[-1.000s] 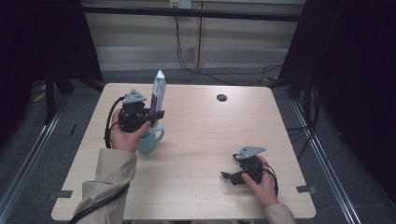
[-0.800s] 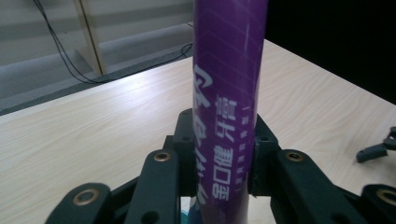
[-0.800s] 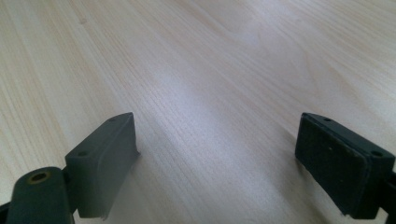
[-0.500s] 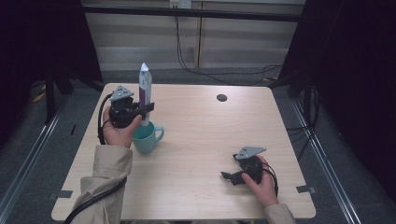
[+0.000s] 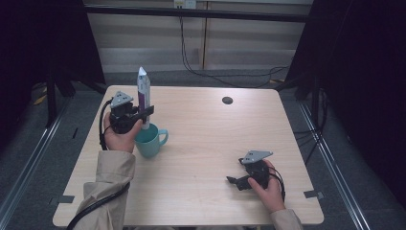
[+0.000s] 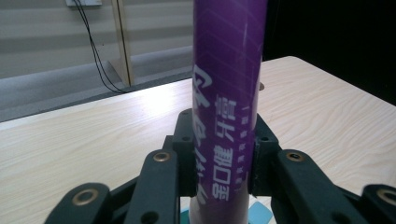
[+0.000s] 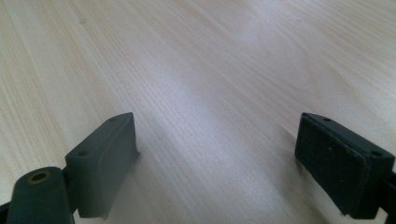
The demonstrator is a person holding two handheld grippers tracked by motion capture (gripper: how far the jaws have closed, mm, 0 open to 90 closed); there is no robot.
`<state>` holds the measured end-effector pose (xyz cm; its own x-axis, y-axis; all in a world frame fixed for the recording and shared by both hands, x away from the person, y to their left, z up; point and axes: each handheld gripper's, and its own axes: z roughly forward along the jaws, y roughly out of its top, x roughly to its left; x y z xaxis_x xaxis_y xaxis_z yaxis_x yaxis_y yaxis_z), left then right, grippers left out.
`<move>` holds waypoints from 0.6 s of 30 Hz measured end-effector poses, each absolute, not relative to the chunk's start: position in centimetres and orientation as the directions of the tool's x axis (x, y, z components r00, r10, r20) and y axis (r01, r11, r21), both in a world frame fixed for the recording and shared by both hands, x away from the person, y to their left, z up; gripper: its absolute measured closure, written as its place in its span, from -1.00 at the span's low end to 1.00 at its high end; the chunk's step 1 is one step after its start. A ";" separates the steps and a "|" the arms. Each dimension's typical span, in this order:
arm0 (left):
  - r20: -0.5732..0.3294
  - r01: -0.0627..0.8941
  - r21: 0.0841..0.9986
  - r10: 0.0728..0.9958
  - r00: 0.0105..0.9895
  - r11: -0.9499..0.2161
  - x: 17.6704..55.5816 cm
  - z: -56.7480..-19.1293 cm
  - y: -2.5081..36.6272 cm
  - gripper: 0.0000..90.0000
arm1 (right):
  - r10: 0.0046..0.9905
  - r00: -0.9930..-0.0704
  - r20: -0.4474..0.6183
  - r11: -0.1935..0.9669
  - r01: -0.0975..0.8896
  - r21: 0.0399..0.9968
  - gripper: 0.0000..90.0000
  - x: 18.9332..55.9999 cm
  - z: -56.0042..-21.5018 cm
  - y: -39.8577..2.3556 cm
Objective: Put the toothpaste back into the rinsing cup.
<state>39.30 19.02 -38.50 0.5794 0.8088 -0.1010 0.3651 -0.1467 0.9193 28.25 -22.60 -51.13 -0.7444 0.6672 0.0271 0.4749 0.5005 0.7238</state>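
Currently left gripper (image 5: 143, 115) clamped on purple tube (image 5: 143, 98), upright, lower end apparently inside teal mug (image 5: 151, 142), table's (image 5: 206, 143) 9 o'clock. Right gripper (image 5: 238, 178) jaws wide apart, nothing held, approx. 5 o'clock.

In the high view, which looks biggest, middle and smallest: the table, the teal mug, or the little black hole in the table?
1. table
2. teal mug
3. black hole, farther from the camera but plainly smallest

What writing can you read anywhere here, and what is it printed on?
Purple tube: white East Asian characters run along its length, large ones beside a smaller row; turned sideways and partly hidden by the jaws, so I can't quote them reliably.
Teal mug: no writing visible.
Table: none.
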 end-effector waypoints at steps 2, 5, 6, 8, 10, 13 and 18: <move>-0.098 0.369 0.917 0.812 0.575 -0.151 39.3 -38.8 19.1 0.57 | 0.667 -0.744 0.028 0.500 0.476 0.723 -0.73 28.2 -51.1 -22.6; -0.097 0.370 0.917 0.817 0.569 -0.149 39.2 -39.3 19.1 0.57 | 0.667 -0.745 0.027 0.501 0.475 0.724 -0.73 28.2 -51.1 -22.6; -0.097 0.370 0.917 0.817 0.569 -0.149 39.2 -39.3 19.1 0.57 | 0.667 -0.745 0.027 0.501 0.475 0.724 -0.73 28.2 -51.1 -22.6; -0.099 0.371 0.917 0.819 0.566 -0.146 38.9 -39.8 19.1 0.57 | 0.667 -0.745 0.027 0.501 0.475 0.724 -0.73 28.2 -51.1 -22.6; -0.097 0.372 0.917 0.820 0.564 -0.147 38.8 -40.0 19.2 0.56 | 0.667 -0.745 0.027 0.501 0.475 0.723 -0.73 28.2 -51.1 -22.6; -0.105 0.371 0.919 0.822 0.560 -0.135 38.5 -40.4 19.2 0.56 | 0.667 -0.745 0.027 0.501 0.475 0.723 -0.73 28.2 -51.1 -22.6; -0.117 0.373 0.920 0.822 0.558 -0.122 38.2 -41.1 19.4 0.56 | 0.666 -0.746 0.023 0.503 0.472 0.724 -0.72 28.2 -51.1 -22.6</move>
